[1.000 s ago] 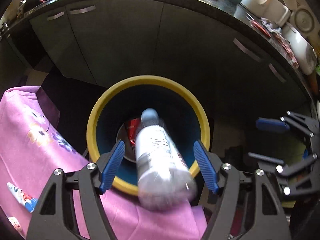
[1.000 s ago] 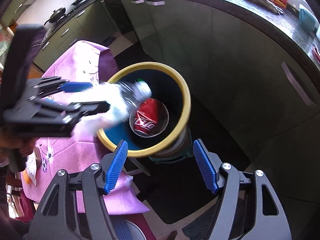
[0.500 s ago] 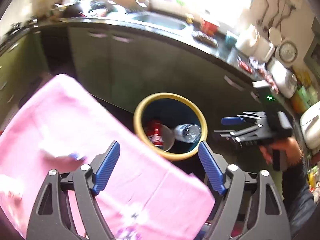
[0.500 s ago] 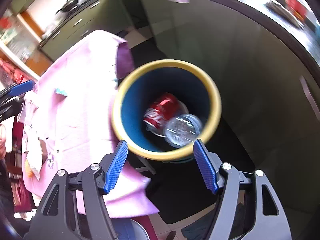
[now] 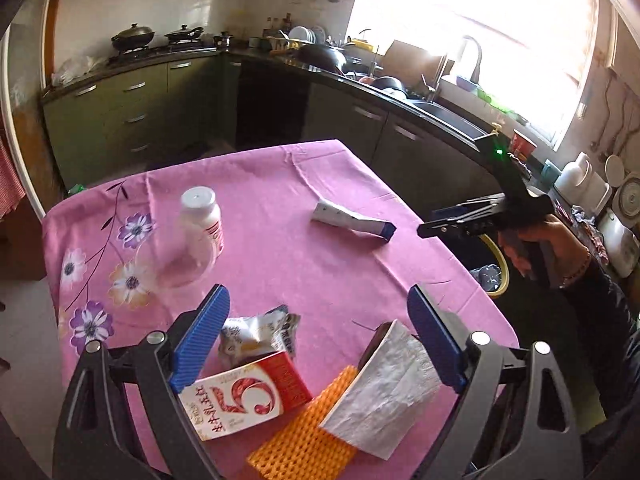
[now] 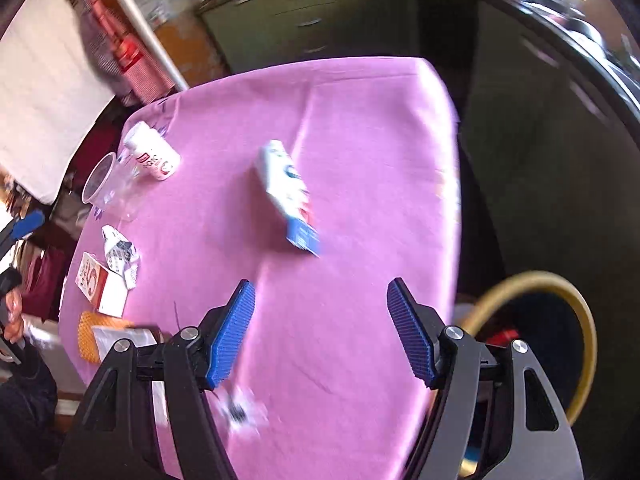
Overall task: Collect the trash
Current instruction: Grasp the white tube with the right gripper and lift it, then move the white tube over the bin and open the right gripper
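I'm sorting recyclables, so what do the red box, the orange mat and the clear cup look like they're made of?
Red box: looks like printed cardboard, slightly glossy, with sharp folded edges and flat faces.
Orange mat: probably foam or soft plastic netting, matte, with an open woven-looking mesh texture.
Clear cup: seems thin transparent plastic, since the pink cloth shows through it; glass can't be ruled out.

The left wrist view looks down across the pink tablecloth (image 5: 304, 240) from its near edge, facing twelve o'clock toward the kitchen counter (image 5: 400, 96). The right wrist view looks from the bin (image 6: 560, 320) side. Both share the tablecloth and the flattened carton (image 5: 352, 222).
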A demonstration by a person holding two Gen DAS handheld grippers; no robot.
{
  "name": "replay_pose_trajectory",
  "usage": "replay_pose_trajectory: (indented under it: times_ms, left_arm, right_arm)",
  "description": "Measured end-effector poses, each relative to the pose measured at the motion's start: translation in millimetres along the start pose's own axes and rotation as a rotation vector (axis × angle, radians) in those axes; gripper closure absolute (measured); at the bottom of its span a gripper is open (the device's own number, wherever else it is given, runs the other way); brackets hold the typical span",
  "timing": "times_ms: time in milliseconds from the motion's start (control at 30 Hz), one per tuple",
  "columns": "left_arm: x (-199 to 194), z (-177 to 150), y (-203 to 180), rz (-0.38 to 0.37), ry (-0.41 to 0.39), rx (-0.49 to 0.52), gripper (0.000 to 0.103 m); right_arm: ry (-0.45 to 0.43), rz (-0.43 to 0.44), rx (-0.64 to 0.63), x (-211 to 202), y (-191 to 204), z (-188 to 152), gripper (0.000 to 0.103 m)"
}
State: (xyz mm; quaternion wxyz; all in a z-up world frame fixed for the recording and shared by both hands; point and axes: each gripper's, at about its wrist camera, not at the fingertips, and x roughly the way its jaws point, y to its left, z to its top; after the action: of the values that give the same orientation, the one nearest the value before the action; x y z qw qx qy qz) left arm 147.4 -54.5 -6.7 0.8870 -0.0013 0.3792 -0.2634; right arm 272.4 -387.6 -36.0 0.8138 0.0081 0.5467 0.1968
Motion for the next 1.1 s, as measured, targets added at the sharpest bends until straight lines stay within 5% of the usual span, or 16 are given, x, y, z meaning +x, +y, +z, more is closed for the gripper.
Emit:
replay_pose_trajectory:
  times_ms: [367,467,533,633,933,1100]
  left_arm:
    - [-18,-33,36,-0.013,-0.027,-0.078,0.014]
    - [-17,-39,36,-0.023,-0.018,-0.084,0.014]
    - [-18,-41,33,-0.027,-0.015,-0.080,0.014]
    - [-18,-42,30,-0.030,-0.011,-0.074,0.014]
    - [-22,-40,12,-0.045,-0.014,-0.032,0.014]
    - [-26,-40,-2,-0.076,-0.021,0.011,0.012]
  right_arm:
    - [0.159,-0.061,-0.075,71,28,54,0.040]
    - [0.172,-0.068,-0.076,76,29,55,0.055]
    - [0.171,-0.075,-0.073,77,28,54,0.074]
    - [0.167,-0.069,-0.059,76,27,51,0.074]
    - [0.057,-0.012,0.005,4,14,8,0.075]
    - [0.020,-0.087,0.133,-46,-36,-38,0.075]
